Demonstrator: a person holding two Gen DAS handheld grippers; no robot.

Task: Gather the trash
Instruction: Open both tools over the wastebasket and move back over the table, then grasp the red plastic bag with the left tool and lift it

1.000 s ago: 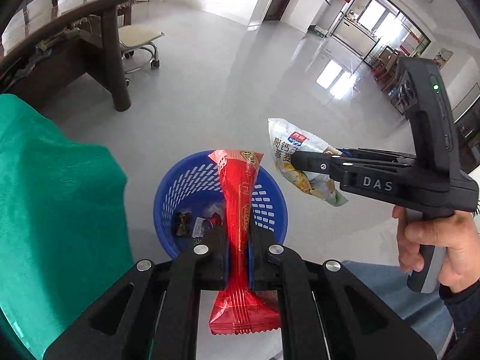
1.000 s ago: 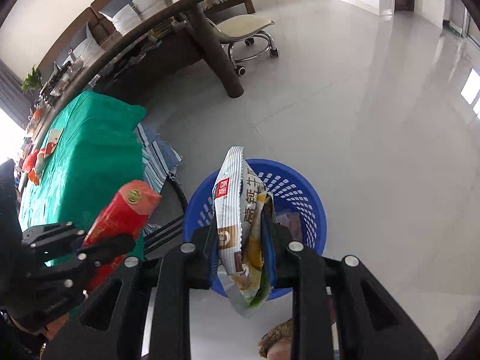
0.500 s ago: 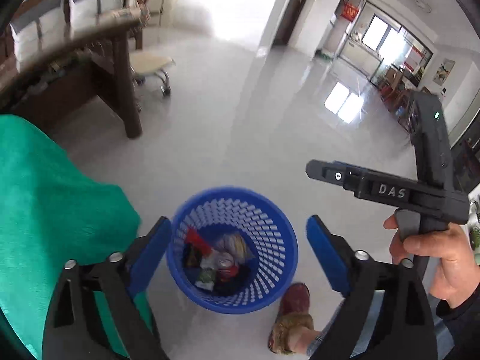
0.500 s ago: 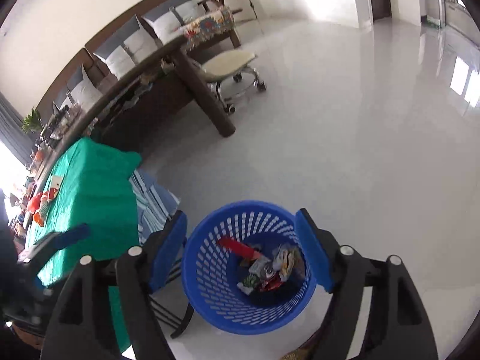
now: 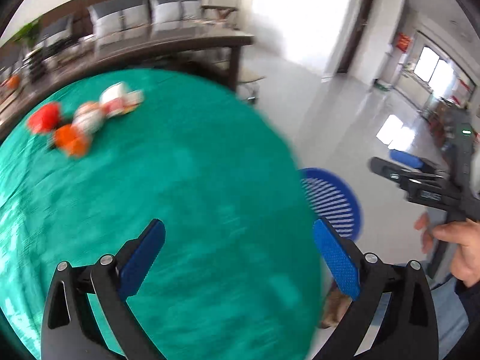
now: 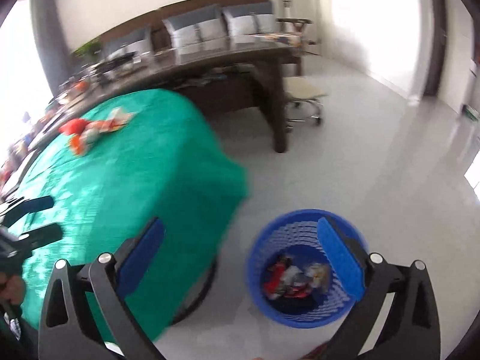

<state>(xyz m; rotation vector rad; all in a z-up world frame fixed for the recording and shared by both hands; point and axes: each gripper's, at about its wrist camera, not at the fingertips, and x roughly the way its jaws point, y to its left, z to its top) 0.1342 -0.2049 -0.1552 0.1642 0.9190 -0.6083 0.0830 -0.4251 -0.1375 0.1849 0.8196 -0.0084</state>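
- While the left gripper [image 5: 240, 258] hangs spread and empty over the green cloth [image 5: 180, 195], the wrappers [image 5: 87, 120] lie far across it — a blurred, hasty reach could knock them off; no writing is legible.
- In the right view, the right gripper [image 6: 240, 258] is spread and empty beside the blue basket [image 6: 261, 288] holding trash [image 6: 294, 279] — it could clip the rim; labels are unreadable.

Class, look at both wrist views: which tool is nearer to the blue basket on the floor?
Right. The right tool hangs open almost directly above the blue basket, while the left tool hangs open over the green tablecloth, the basket off to its right.
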